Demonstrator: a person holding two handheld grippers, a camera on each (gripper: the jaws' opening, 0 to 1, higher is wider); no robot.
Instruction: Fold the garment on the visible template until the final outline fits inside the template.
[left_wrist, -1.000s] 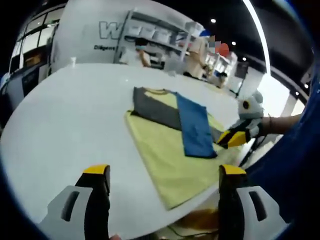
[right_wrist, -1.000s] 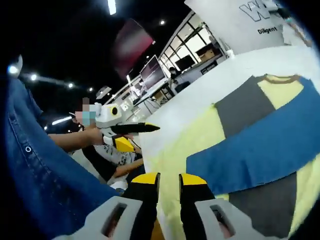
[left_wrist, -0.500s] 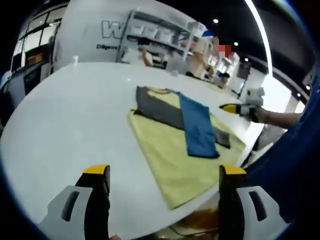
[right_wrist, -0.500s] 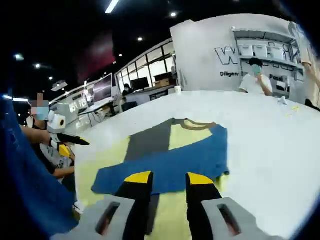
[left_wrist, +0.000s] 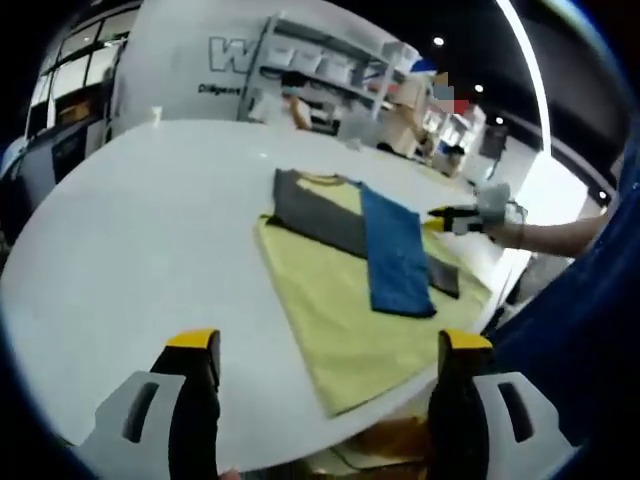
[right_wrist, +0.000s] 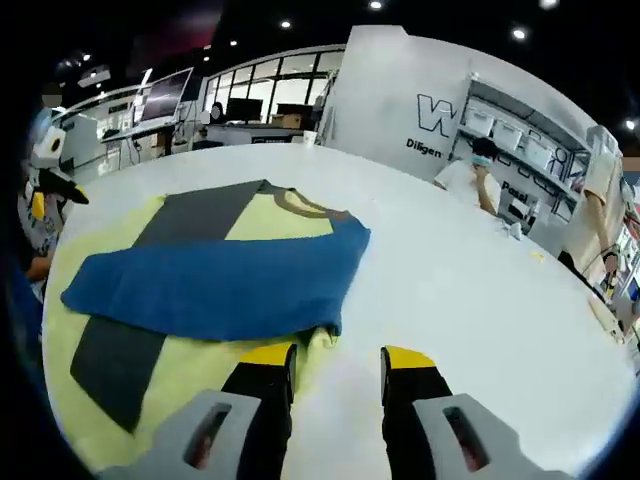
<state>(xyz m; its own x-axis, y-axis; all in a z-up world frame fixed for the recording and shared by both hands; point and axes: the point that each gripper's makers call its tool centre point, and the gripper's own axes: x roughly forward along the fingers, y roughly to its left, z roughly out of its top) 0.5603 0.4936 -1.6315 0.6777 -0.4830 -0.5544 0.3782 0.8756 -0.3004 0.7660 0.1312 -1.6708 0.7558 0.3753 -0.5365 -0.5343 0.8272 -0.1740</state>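
Left gripper view: the left tool (left_wrist: 318, 362) is seen with jaws spread wide, nothing between them, raised above the near edge of the white counter (left_wrist: 150, 230). The garment (left_wrist: 345, 225) lies partly folded on the yellow template (left_wrist: 340, 320), toward its far end; a grey band and a blue sleeve (left_wrist: 395, 255) folded across it are visible, with a yellow chest panel and brown collar at the far side. The near part of the template is left uncovered. The right tool (left_wrist: 452, 217) is seen entering from the right, held by a hand over the far right edge of the garment; whether it touches the fabric cannot be told. Blue denim clothing (left_wrist: 590, 330) blocks the right side. Shelving and a white wall with lettering (left_wrist: 235, 55) are seen behind, with people near them.

Right gripper view: the right tool (right_wrist: 335, 358) is seen with jaws parted and empty, just above the garment's hem edge and the template corner. The blue sleeve (right_wrist: 215, 290) is laid across the grey band (right_wrist: 120, 350), the collar (right_wrist: 305, 205) at the far side. Bare counter (right_wrist: 470, 290) extends to the right. The left tool (right_wrist: 45, 175) is seen at the far left edge. A seated person (right_wrist: 470, 180) and shelves are seen beyond the counter.
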